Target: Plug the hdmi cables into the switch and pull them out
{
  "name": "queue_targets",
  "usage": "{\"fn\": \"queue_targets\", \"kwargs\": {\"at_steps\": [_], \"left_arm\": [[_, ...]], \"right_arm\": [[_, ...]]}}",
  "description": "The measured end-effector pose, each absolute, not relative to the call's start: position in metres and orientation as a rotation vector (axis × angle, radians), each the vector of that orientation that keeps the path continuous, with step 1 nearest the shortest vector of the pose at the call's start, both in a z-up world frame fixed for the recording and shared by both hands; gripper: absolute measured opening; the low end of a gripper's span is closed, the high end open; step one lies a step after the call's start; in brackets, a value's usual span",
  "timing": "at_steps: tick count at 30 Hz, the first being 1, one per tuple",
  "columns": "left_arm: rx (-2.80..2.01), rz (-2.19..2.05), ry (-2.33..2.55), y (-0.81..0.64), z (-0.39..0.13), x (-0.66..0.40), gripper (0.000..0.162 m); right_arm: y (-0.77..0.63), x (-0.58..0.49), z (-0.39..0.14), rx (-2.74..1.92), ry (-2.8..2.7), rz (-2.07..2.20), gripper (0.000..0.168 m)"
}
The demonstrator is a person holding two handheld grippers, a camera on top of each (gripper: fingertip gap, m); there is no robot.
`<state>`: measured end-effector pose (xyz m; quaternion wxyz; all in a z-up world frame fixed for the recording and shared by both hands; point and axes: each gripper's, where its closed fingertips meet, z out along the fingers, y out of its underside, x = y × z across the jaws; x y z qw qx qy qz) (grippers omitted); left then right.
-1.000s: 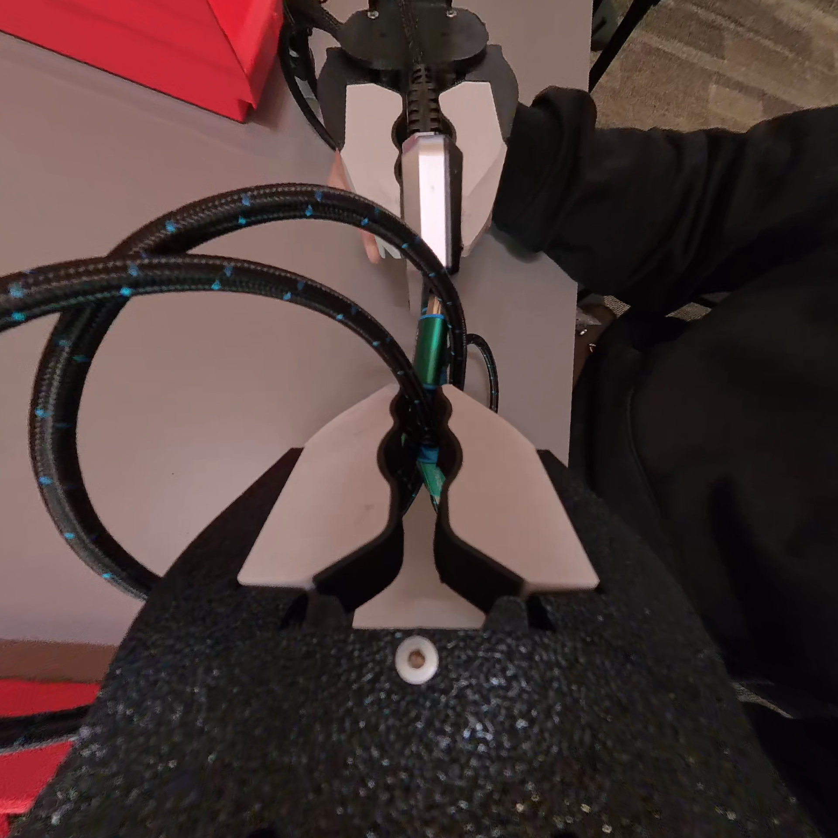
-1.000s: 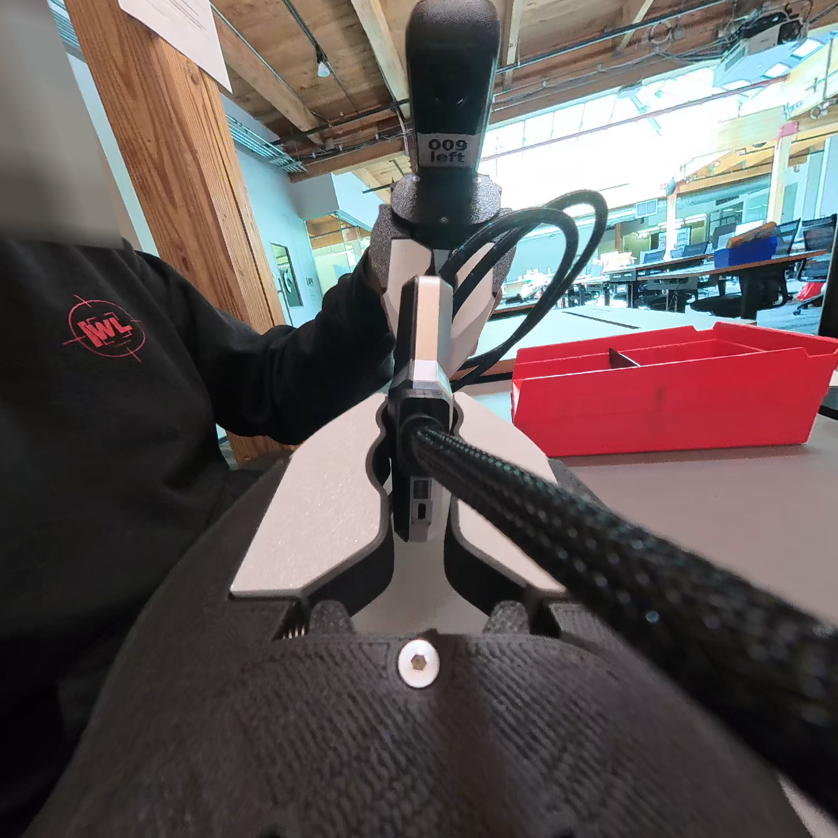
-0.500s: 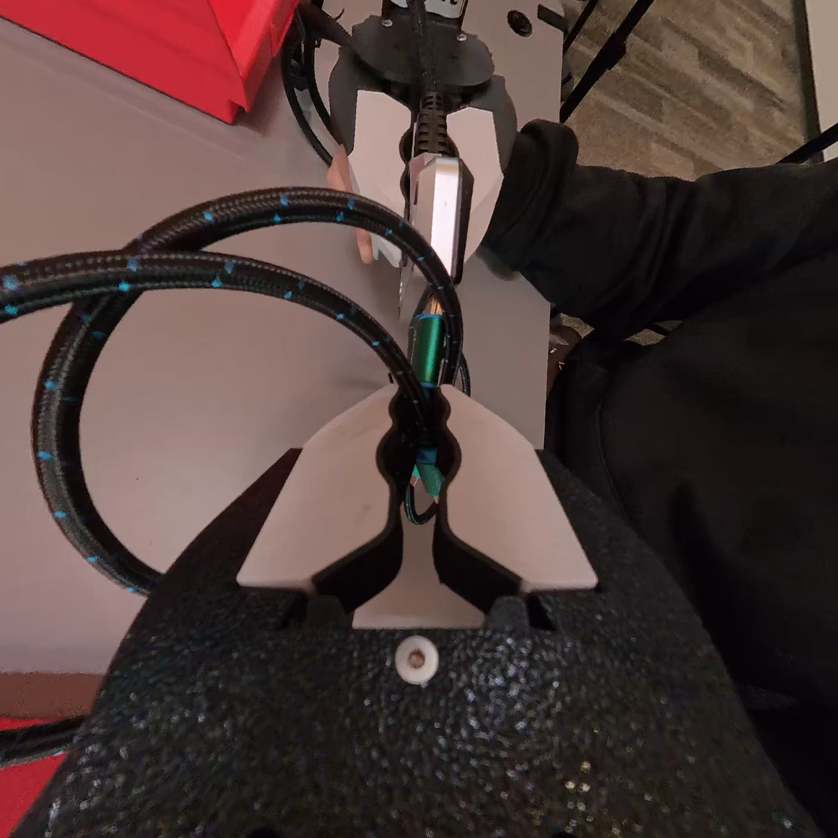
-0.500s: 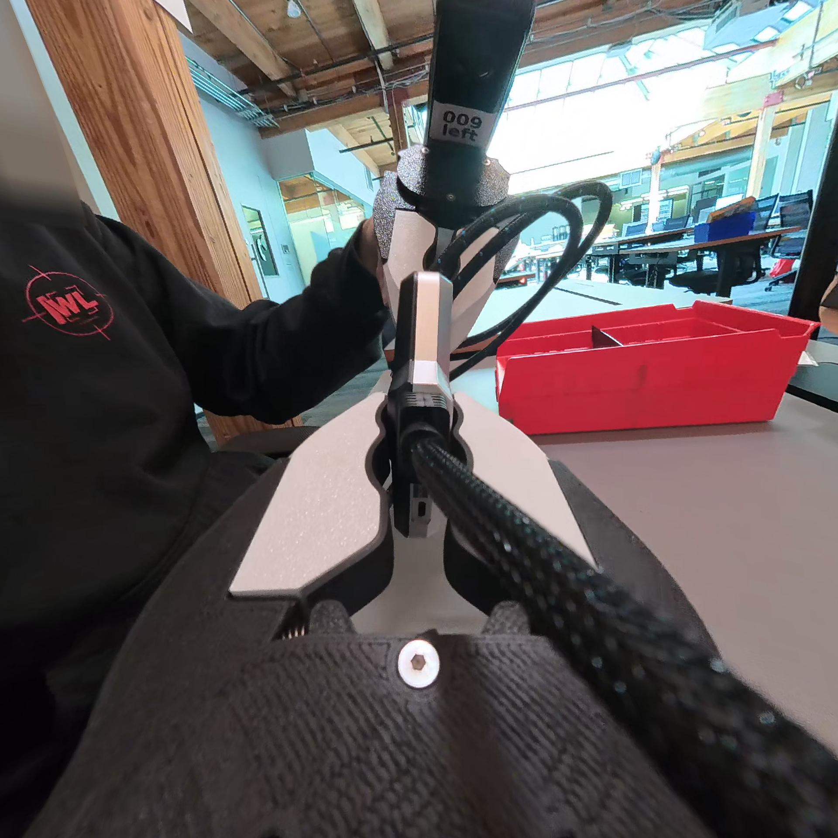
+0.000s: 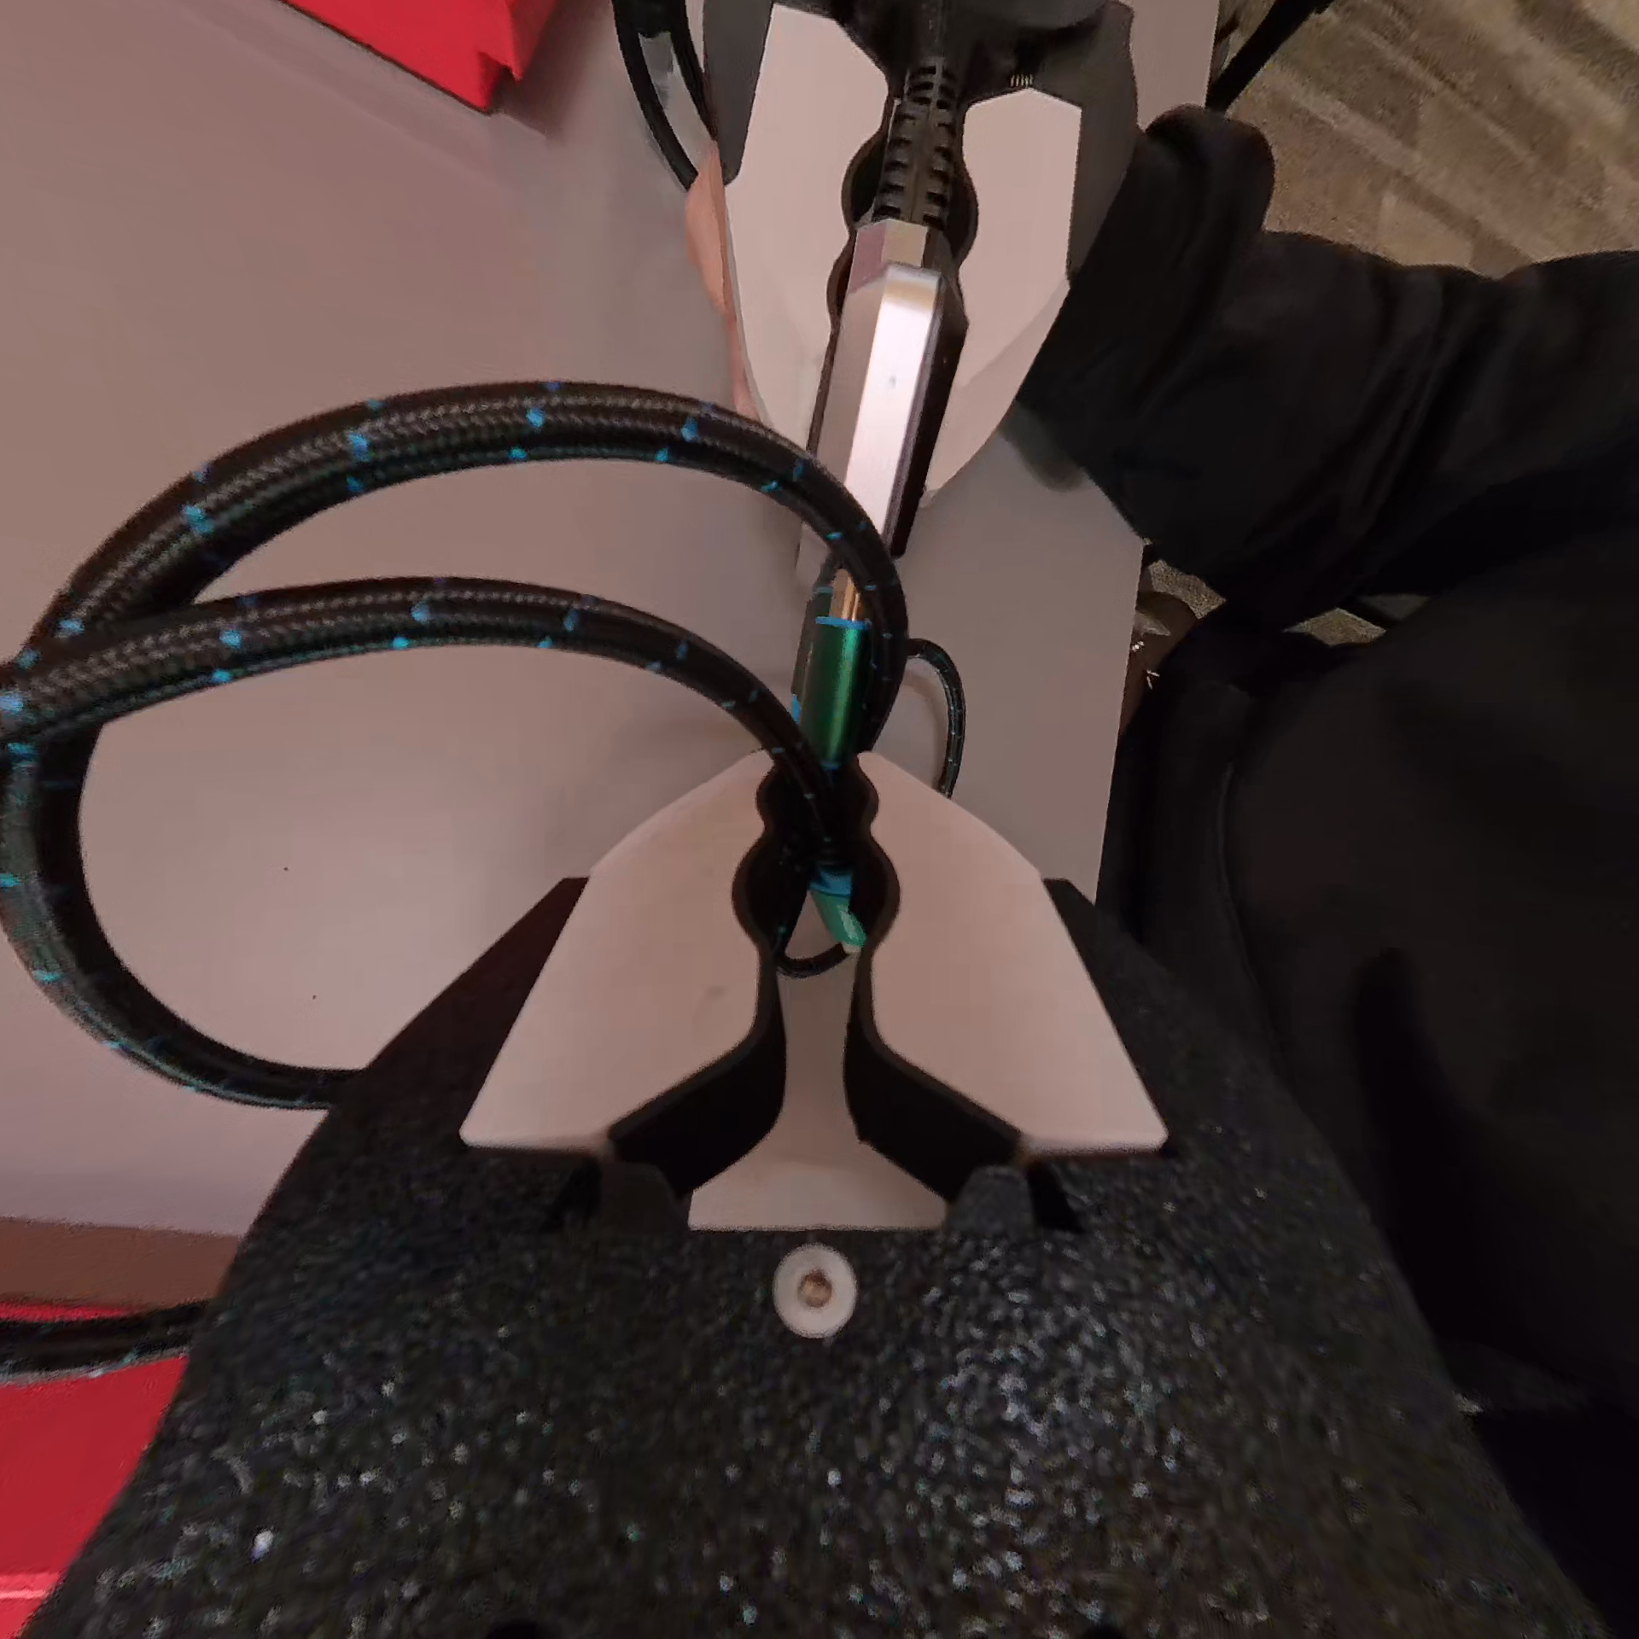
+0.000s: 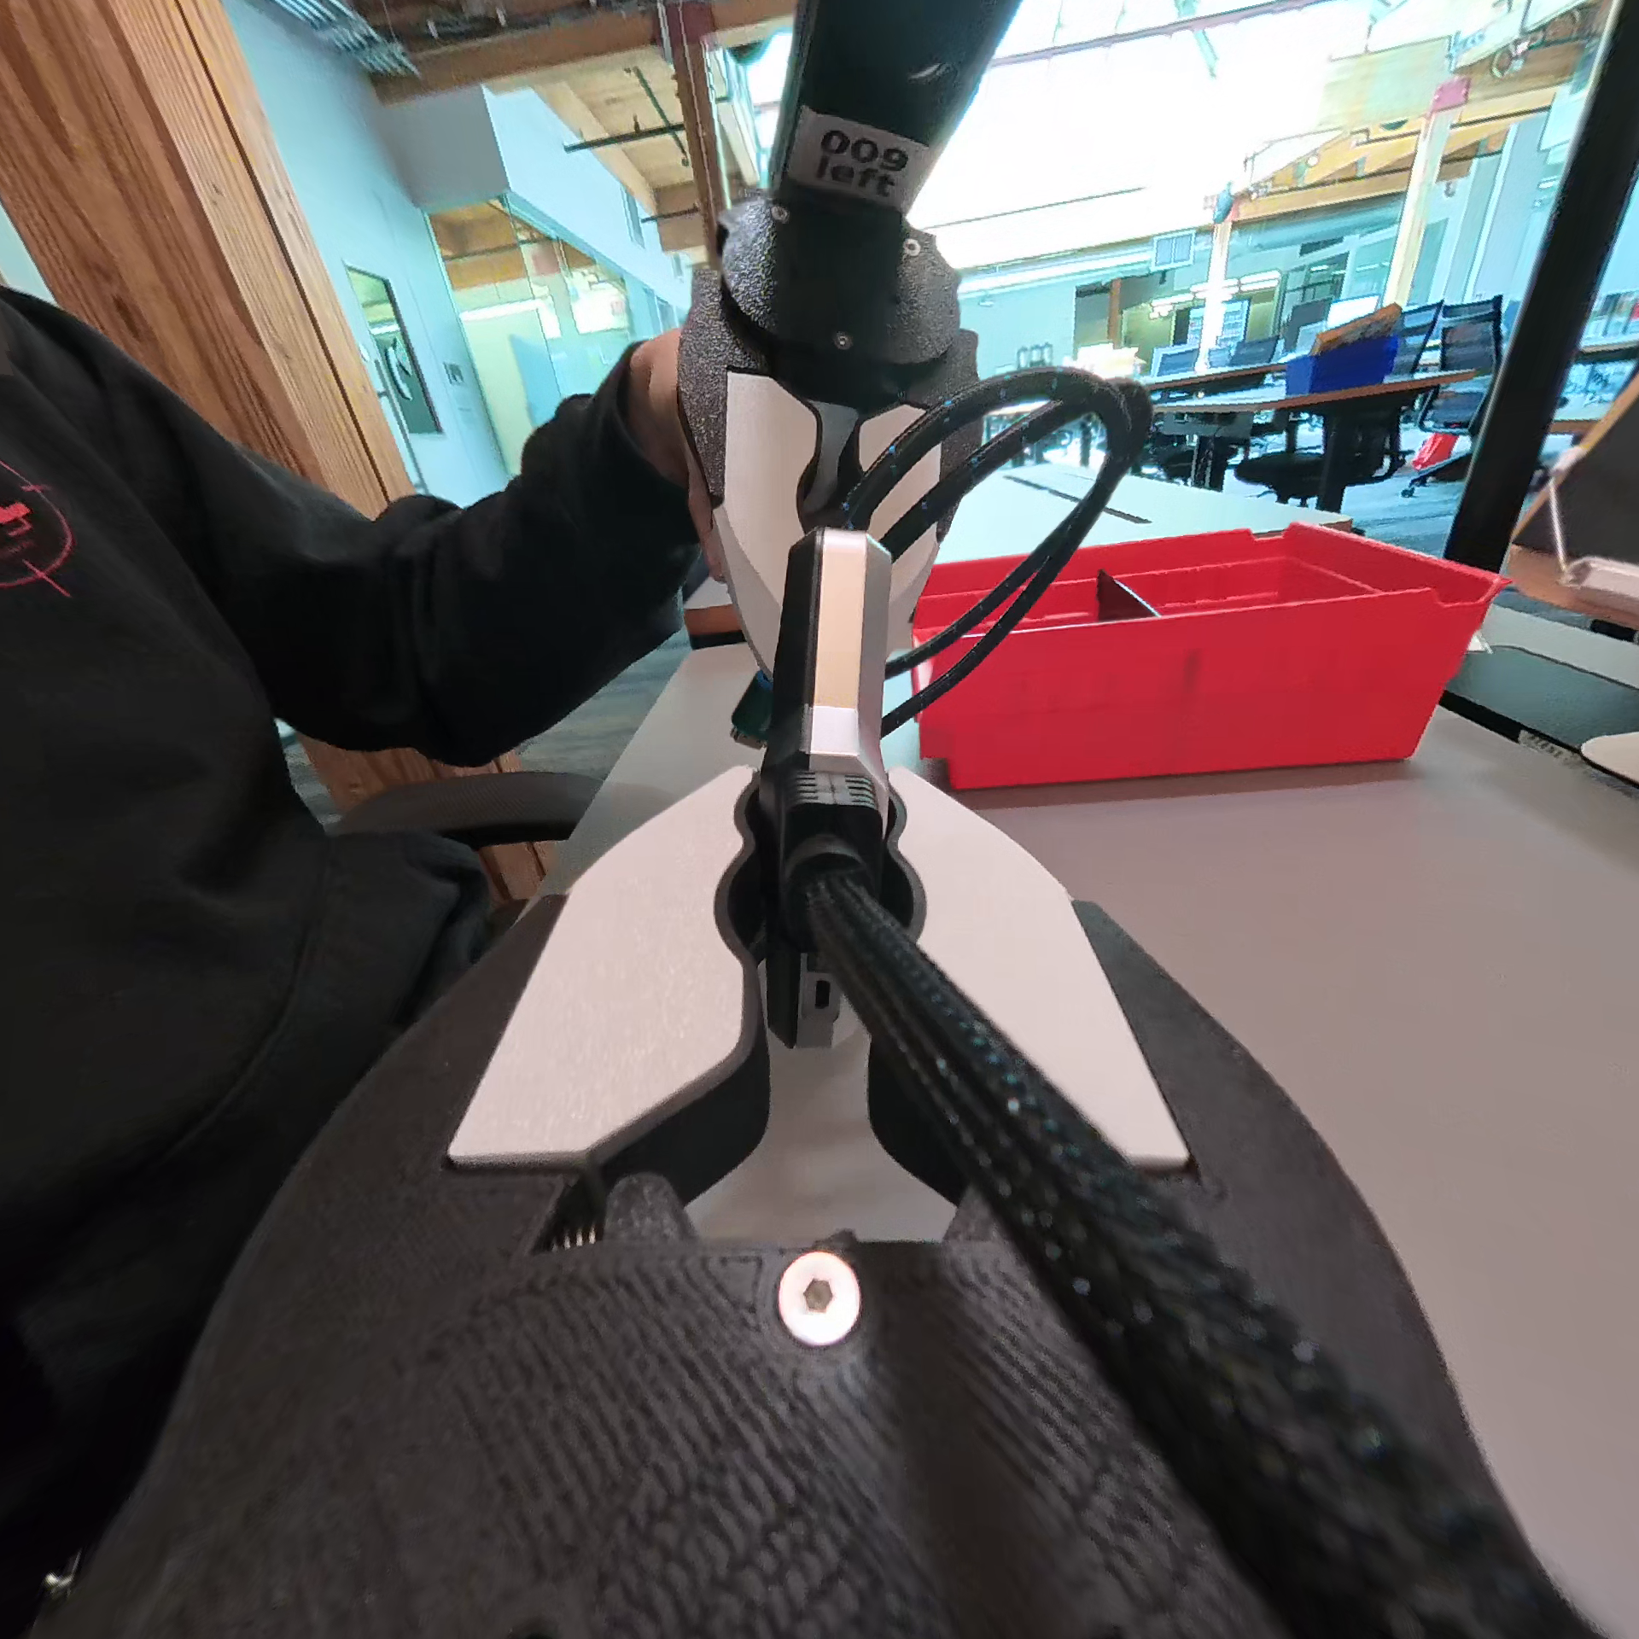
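Here, left gripper (image 5: 820, 851) clamped on green-plugged cable (image 5: 829, 687), right gripper (image 6: 820, 851) on silver switch (image 6: 834, 656).

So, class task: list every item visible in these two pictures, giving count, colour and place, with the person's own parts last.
Switch: one, silver, held upright between the two tools.
Green HDMI plug: one, green, just short of the switch.
Braided cable: black with blue flecks, looped over the table.
Second cable: black, plugged into the switch's near end.
Bin: one, red, on the table.
Table: one, grey.
Left tool: shut on the green HDMI plug.
Right tool: shut on the switch.
Sleeve: black.
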<state>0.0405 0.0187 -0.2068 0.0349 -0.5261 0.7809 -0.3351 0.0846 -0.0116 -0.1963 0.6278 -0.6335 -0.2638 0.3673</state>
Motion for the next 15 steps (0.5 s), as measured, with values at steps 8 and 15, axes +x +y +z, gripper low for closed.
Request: {"fn": "queue_targets", "kwargs": {"at_steps": [8,15], "left_arm": [[-1.61,-1.117,2.432,0.0158,-0.2055,0.0368,0.01],[-1.546,-1.001,2.435,0.0172,-0.2027,0.0369,0.01]], "right_arm": [[-0.0121,0.0784,-0.1917,-1.431,-0.643,0.803,0.023],[-0.0118,0.0781,-0.195,-1.466,-0.647,0.801,0.023]]}}
